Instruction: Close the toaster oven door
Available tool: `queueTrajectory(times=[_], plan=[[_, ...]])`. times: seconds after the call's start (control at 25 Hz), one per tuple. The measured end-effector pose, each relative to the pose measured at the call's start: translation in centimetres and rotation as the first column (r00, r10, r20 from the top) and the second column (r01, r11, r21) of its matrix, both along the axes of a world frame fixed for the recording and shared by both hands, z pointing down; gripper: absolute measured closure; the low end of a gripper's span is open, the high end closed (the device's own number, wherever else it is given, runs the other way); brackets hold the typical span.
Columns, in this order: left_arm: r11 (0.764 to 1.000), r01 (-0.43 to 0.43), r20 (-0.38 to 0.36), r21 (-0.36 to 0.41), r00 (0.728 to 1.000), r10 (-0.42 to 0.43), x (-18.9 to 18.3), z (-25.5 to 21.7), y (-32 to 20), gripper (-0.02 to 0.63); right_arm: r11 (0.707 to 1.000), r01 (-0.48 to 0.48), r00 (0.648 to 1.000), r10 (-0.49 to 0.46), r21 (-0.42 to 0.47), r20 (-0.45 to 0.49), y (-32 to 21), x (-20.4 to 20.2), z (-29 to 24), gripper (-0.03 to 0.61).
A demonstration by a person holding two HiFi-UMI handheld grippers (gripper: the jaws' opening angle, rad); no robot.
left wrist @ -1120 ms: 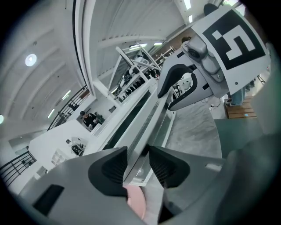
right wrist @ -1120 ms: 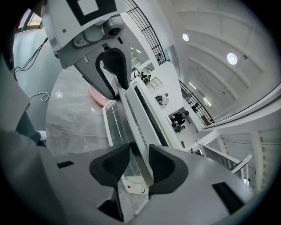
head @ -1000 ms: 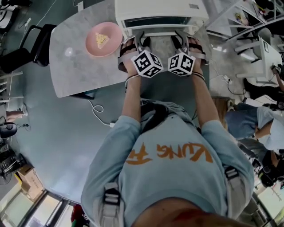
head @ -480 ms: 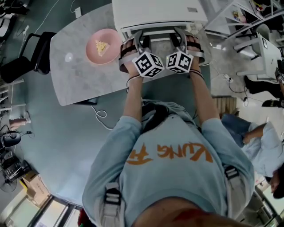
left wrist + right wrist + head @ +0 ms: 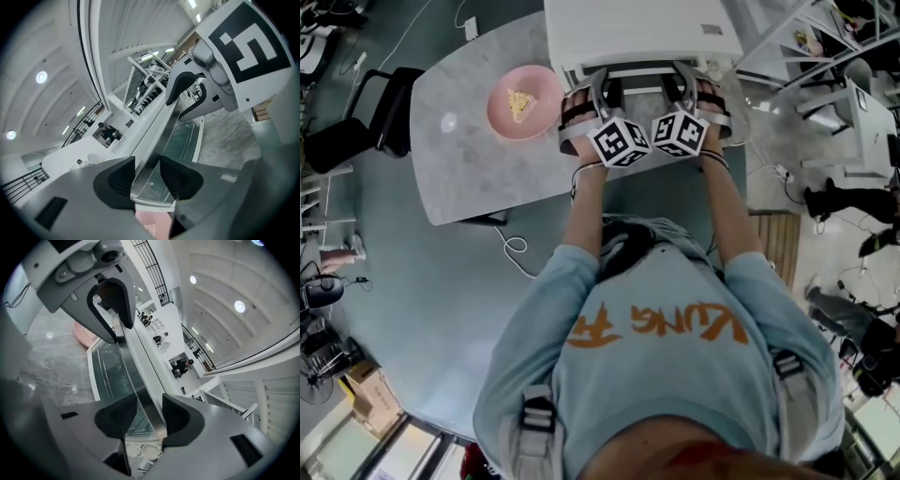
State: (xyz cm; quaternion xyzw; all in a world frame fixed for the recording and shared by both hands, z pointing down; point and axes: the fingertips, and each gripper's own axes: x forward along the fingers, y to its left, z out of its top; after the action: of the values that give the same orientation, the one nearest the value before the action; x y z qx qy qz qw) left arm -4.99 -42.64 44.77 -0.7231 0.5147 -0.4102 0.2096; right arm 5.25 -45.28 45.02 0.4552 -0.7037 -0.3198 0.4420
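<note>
A white toaster oven stands at the far edge of the grey marble table. Its glass door is swung up almost against the oven front. Both grippers hold the door handle side by side. The left gripper has the metal handle bar between its pads, shut on it. The right gripper also has the bar between its pads, which still touch it while its jaws are opening.
A pink plate with a small piece of food sits on the table left of the oven. A dark chair stands at the table's left end. A white cable lies on the floor below.
Both grippers have moved a little further toward the oven front with the handle, and the door stands closer to the oven.
</note>
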Motion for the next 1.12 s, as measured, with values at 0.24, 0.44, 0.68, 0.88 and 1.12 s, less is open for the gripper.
queueTrajectory(times=[0.24, 0.44, 0.68, 0.88, 1.12], plan=[[0.989, -0.03, -0.117, -0.144, 0.993, 0.013, -0.1, -0.1, 0.3, 0.451, 0.984, 0.029, 0.973, 0.013, -0.178, 0.23, 0.6, -0.4, 0.1, 0.382], [0.978, -0.095, -0.294, -0.188, 0.955, 0.036, 1.2, -2.7, 0.7, 0.448, 0.959, 0.109, 0.847, 0.048, -0.26, 0.529, 1.5, -1.3, -3.4, 0.354], [0.995, -0.077, -0.612, -0.066, 0.791, 0.021, 1.2, -9.2, -0.4, 0.449, 0.981, 0.132, 0.633, 0.025, -0.14, 0.774, 0.5, 0.2, -11.1, 0.474], [0.998, -0.022, -0.703, 0.054, 0.709, 0.054, 1.2, -15.2, -1.5, 0.454, 0.983, 0.099, 0.41, 0.1, -0.153, 0.907, -1.4, 2.4, -13.9, 0.568], [0.987, 0.118, -0.816, 0.108, 0.577, 0.02, -0.8, -17.4, 0.8, 0.612, 0.974, 0.144, 0.2, 0.146, -0.177, 0.969, 1.0, 3.1, -14.8, 0.583]])
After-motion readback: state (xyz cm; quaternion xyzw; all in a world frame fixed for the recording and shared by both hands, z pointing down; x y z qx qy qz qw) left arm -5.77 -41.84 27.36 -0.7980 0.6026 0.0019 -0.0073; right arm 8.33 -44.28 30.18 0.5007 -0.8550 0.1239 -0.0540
